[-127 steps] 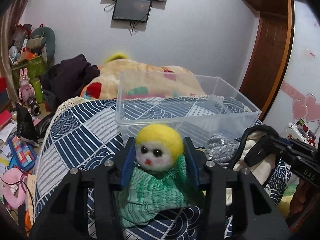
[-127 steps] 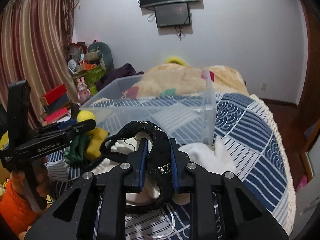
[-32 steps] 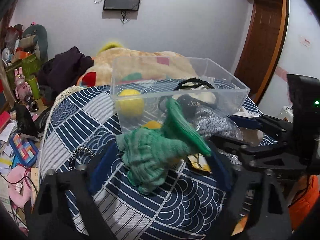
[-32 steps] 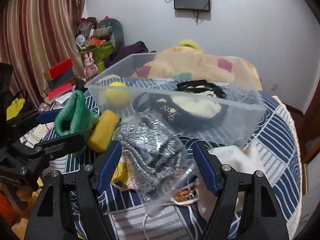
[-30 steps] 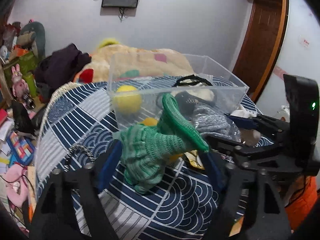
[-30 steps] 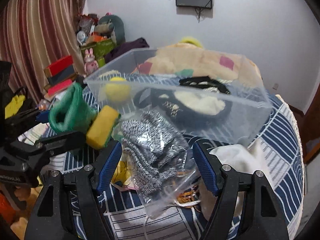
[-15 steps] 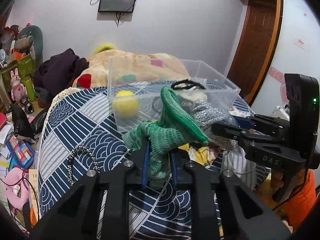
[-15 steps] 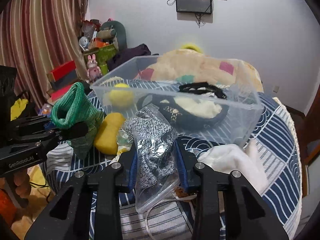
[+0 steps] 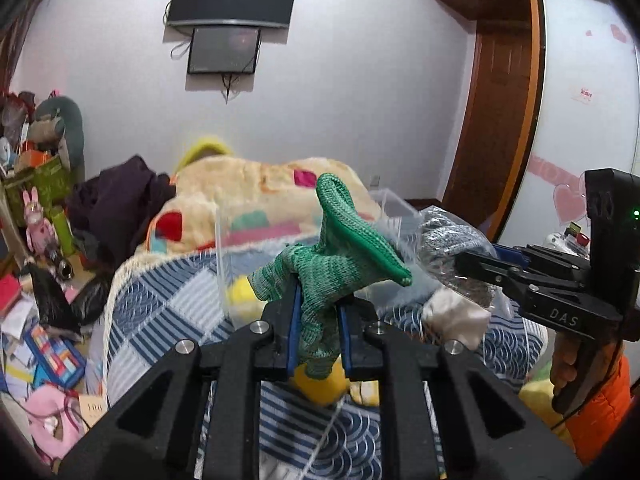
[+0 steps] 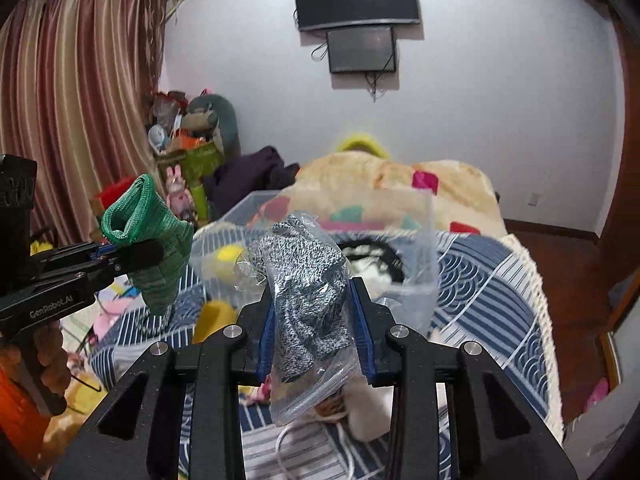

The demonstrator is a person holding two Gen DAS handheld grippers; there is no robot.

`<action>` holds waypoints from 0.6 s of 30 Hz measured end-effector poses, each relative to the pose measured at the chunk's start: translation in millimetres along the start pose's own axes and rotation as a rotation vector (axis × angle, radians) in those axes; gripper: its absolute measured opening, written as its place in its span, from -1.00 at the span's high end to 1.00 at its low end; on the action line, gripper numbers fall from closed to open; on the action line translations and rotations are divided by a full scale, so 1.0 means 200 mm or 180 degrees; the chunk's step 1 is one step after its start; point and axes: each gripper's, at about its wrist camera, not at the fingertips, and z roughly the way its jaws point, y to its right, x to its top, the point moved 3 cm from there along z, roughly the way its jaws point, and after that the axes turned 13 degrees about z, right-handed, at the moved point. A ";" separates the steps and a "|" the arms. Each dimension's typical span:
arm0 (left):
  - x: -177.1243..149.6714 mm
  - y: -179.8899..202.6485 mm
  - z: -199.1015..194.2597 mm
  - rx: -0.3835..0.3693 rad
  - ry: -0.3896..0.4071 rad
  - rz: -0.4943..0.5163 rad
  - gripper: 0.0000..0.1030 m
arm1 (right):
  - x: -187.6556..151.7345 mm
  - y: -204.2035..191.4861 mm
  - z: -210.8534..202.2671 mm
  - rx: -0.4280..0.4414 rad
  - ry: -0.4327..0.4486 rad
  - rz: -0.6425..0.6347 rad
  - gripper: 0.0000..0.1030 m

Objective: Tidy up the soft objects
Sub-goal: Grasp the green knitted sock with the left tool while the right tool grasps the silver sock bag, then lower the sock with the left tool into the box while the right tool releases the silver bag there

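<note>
My left gripper [image 9: 319, 330] is shut on a green knitted sock [image 9: 340, 252] and holds it up above the bed; it also shows in the right wrist view [image 10: 154, 236]. My right gripper [image 10: 314, 326] is shut on a grey speckled knit in a clear plastic bag [image 10: 306, 292], seen at the right of the left wrist view [image 9: 452, 248]. The clear plastic bin [image 10: 424, 264] stands on the bed just beyond both. It holds a yellow ball [image 10: 227, 258] and a black and white item [image 10: 380, 264].
A yellow soft piece [image 10: 214, 318] and a white cloth [image 9: 456, 320] lie on the blue patterned bedspread [image 10: 492, 292] before the bin. A cream blanket [image 9: 256, 184] is heaped behind. Toys and boxes crowd the floor at left [image 9: 44, 344].
Both grippers have closed on their items and lifted them. The sock and the bagged knit now hang higher, in front of the bin.
</note>
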 end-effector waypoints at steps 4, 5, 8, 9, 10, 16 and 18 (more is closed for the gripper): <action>0.07 -0.01 0.06 0.0002 0.0057 0.0017 0.70 | 0.07 0.00 0.00 -0.0030 0.0126 0.0009 0.41; 0.09 -0.01 0.08 0.0041 0.0062 0.0044 0.69 | 0.09 0.01 0.01 -0.0037 0.0150 0.0015 0.41; 0.13 -0.02 0.15 0.0073 0.0043 0.0072 0.69 | 0.14 0.02 0.05 -0.0070 0.0180 0.0044 0.41; 0.14 -0.03 0.18 0.0071 0.0022 0.0072 0.69 | 0.15 0.02 0.06 -0.0078 0.0183 0.0060 0.41; 0.15 -0.03 0.21 0.0069 0.0002 0.0070 0.69 | 0.16 0.03 0.08 -0.0092 0.0176 0.0093 0.41; 0.15 -0.06 0.40 0.0016 -0.0199 0.0020 0.69 | 0.18 0.07 0.26 -0.0195 -0.0010 0.0214 0.41; 0.14 -0.07 0.47 0.0008 -0.0281 -0.0010 0.69 | 0.18 0.08 0.30 -0.0206 -0.0083 0.0251 0.41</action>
